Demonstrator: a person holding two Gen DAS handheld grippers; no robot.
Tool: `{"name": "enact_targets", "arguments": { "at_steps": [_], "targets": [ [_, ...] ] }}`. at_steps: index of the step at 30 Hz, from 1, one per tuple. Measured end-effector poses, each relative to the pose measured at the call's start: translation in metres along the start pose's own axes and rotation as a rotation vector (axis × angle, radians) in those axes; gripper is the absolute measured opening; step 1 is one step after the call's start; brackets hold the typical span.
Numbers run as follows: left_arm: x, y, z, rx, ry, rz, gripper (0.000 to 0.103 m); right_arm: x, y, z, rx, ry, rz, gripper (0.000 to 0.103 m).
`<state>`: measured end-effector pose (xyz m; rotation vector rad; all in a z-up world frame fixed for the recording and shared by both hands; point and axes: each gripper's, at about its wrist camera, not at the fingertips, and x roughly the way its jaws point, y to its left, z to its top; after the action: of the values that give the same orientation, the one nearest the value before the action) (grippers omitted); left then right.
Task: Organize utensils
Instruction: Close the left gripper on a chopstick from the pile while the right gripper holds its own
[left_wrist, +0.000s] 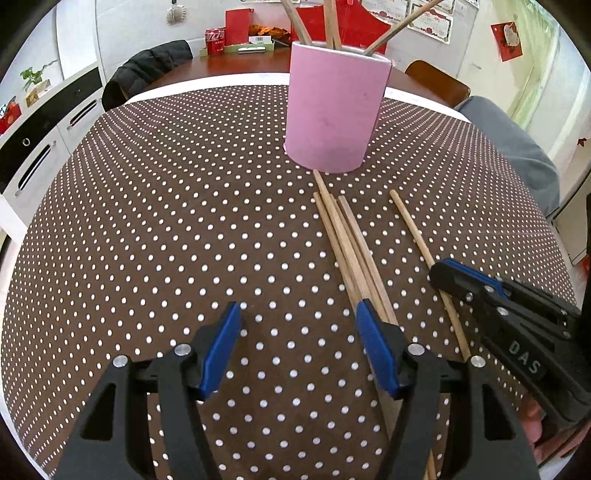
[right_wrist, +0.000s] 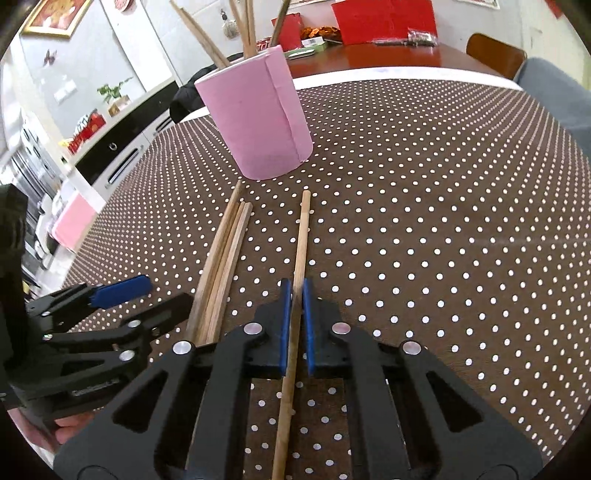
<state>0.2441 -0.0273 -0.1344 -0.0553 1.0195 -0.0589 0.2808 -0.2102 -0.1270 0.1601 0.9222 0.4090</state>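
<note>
A pink holder (left_wrist: 332, 110) (right_wrist: 258, 122) stands upright on the dotted cloth, with several wooden chopsticks sticking out of it. In front of it lies a bundle of chopsticks (left_wrist: 347, 240) (right_wrist: 229, 240), side by side. A single chopstick (right_wrist: 303, 229) (left_wrist: 410, 225) lies apart to their right. My right gripper (right_wrist: 295, 286) (left_wrist: 443, 267) is shut on it near its middle. My left gripper (left_wrist: 299, 306) (right_wrist: 170, 291) hovers open over the cloth with nothing between its fingers. Its right finger sits over the near part of the bundle.
The brown polka-dot tablecloth (left_wrist: 166, 221) covers the table. Behind it stands a wooden table (left_wrist: 240, 66) with red boxes, and a chair draped with a black jacket (left_wrist: 147, 70). White and black cabinets (left_wrist: 48, 122) line the left. A grey cushion (left_wrist: 509, 147) lies at the right edge.
</note>
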Motion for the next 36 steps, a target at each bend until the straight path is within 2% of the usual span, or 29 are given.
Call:
{"name": "enact_targets", "arguments": {
  "at_steps": [11, 18, 22, 23, 26, 27, 29, 30, 31, 36],
  "targets": [
    [0.008, -0.01, 0.013, -0.028, 0.042, 0.039, 0.071, -0.003, -0.017, -0.001, 0.079, 0.001, 0.097, 0.007],
    [0.009, -0.01, 0.018, -0.073, 0.076, 0.101, 0.071, -0.006, -0.02, -0.002, 0.094, 0.001, 0.113, 0.007],
    [0.008, -0.019, 0.013, -0.054, 0.069, 0.13, 0.071, -0.009, -0.021, -0.003, 0.095, 0.001, 0.113, 0.007],
    [0.012, -0.021, 0.014, -0.05, 0.093, 0.137, 0.071, -0.008, -0.02, -0.003, 0.094, 0.001, 0.112, 0.007],
    [0.014, -0.025, 0.016, -0.061, 0.069, 0.159, 0.073, -0.009, -0.021, -0.003, 0.092, 0.001, 0.11, 0.007],
    [0.015, -0.026, 0.017, -0.055, 0.058, 0.141, 0.072, -0.009, -0.022, -0.003, 0.091, 0.001, 0.109, 0.007],
    [0.011, -0.027, 0.014, -0.022, 0.014, 0.116, 0.049, -0.009, -0.021, -0.003, 0.091, 0.001, 0.109, 0.007],
    [0.01, -0.025, 0.014, -0.019, 0.006, 0.118, 0.022, -0.009, -0.021, -0.003, 0.09, 0.001, 0.109, 0.007],
    [0.007, -0.023, 0.013, -0.019, 0.006, 0.115, 0.01, -0.009, -0.021, -0.003, 0.089, 0.001, 0.108, 0.007],
    [0.003, -0.006, 0.011, -0.058, 0.008, 0.027, 0.007, -0.008, -0.016, -0.002, 0.08, 0.0, 0.091, 0.006]
  ]
}}
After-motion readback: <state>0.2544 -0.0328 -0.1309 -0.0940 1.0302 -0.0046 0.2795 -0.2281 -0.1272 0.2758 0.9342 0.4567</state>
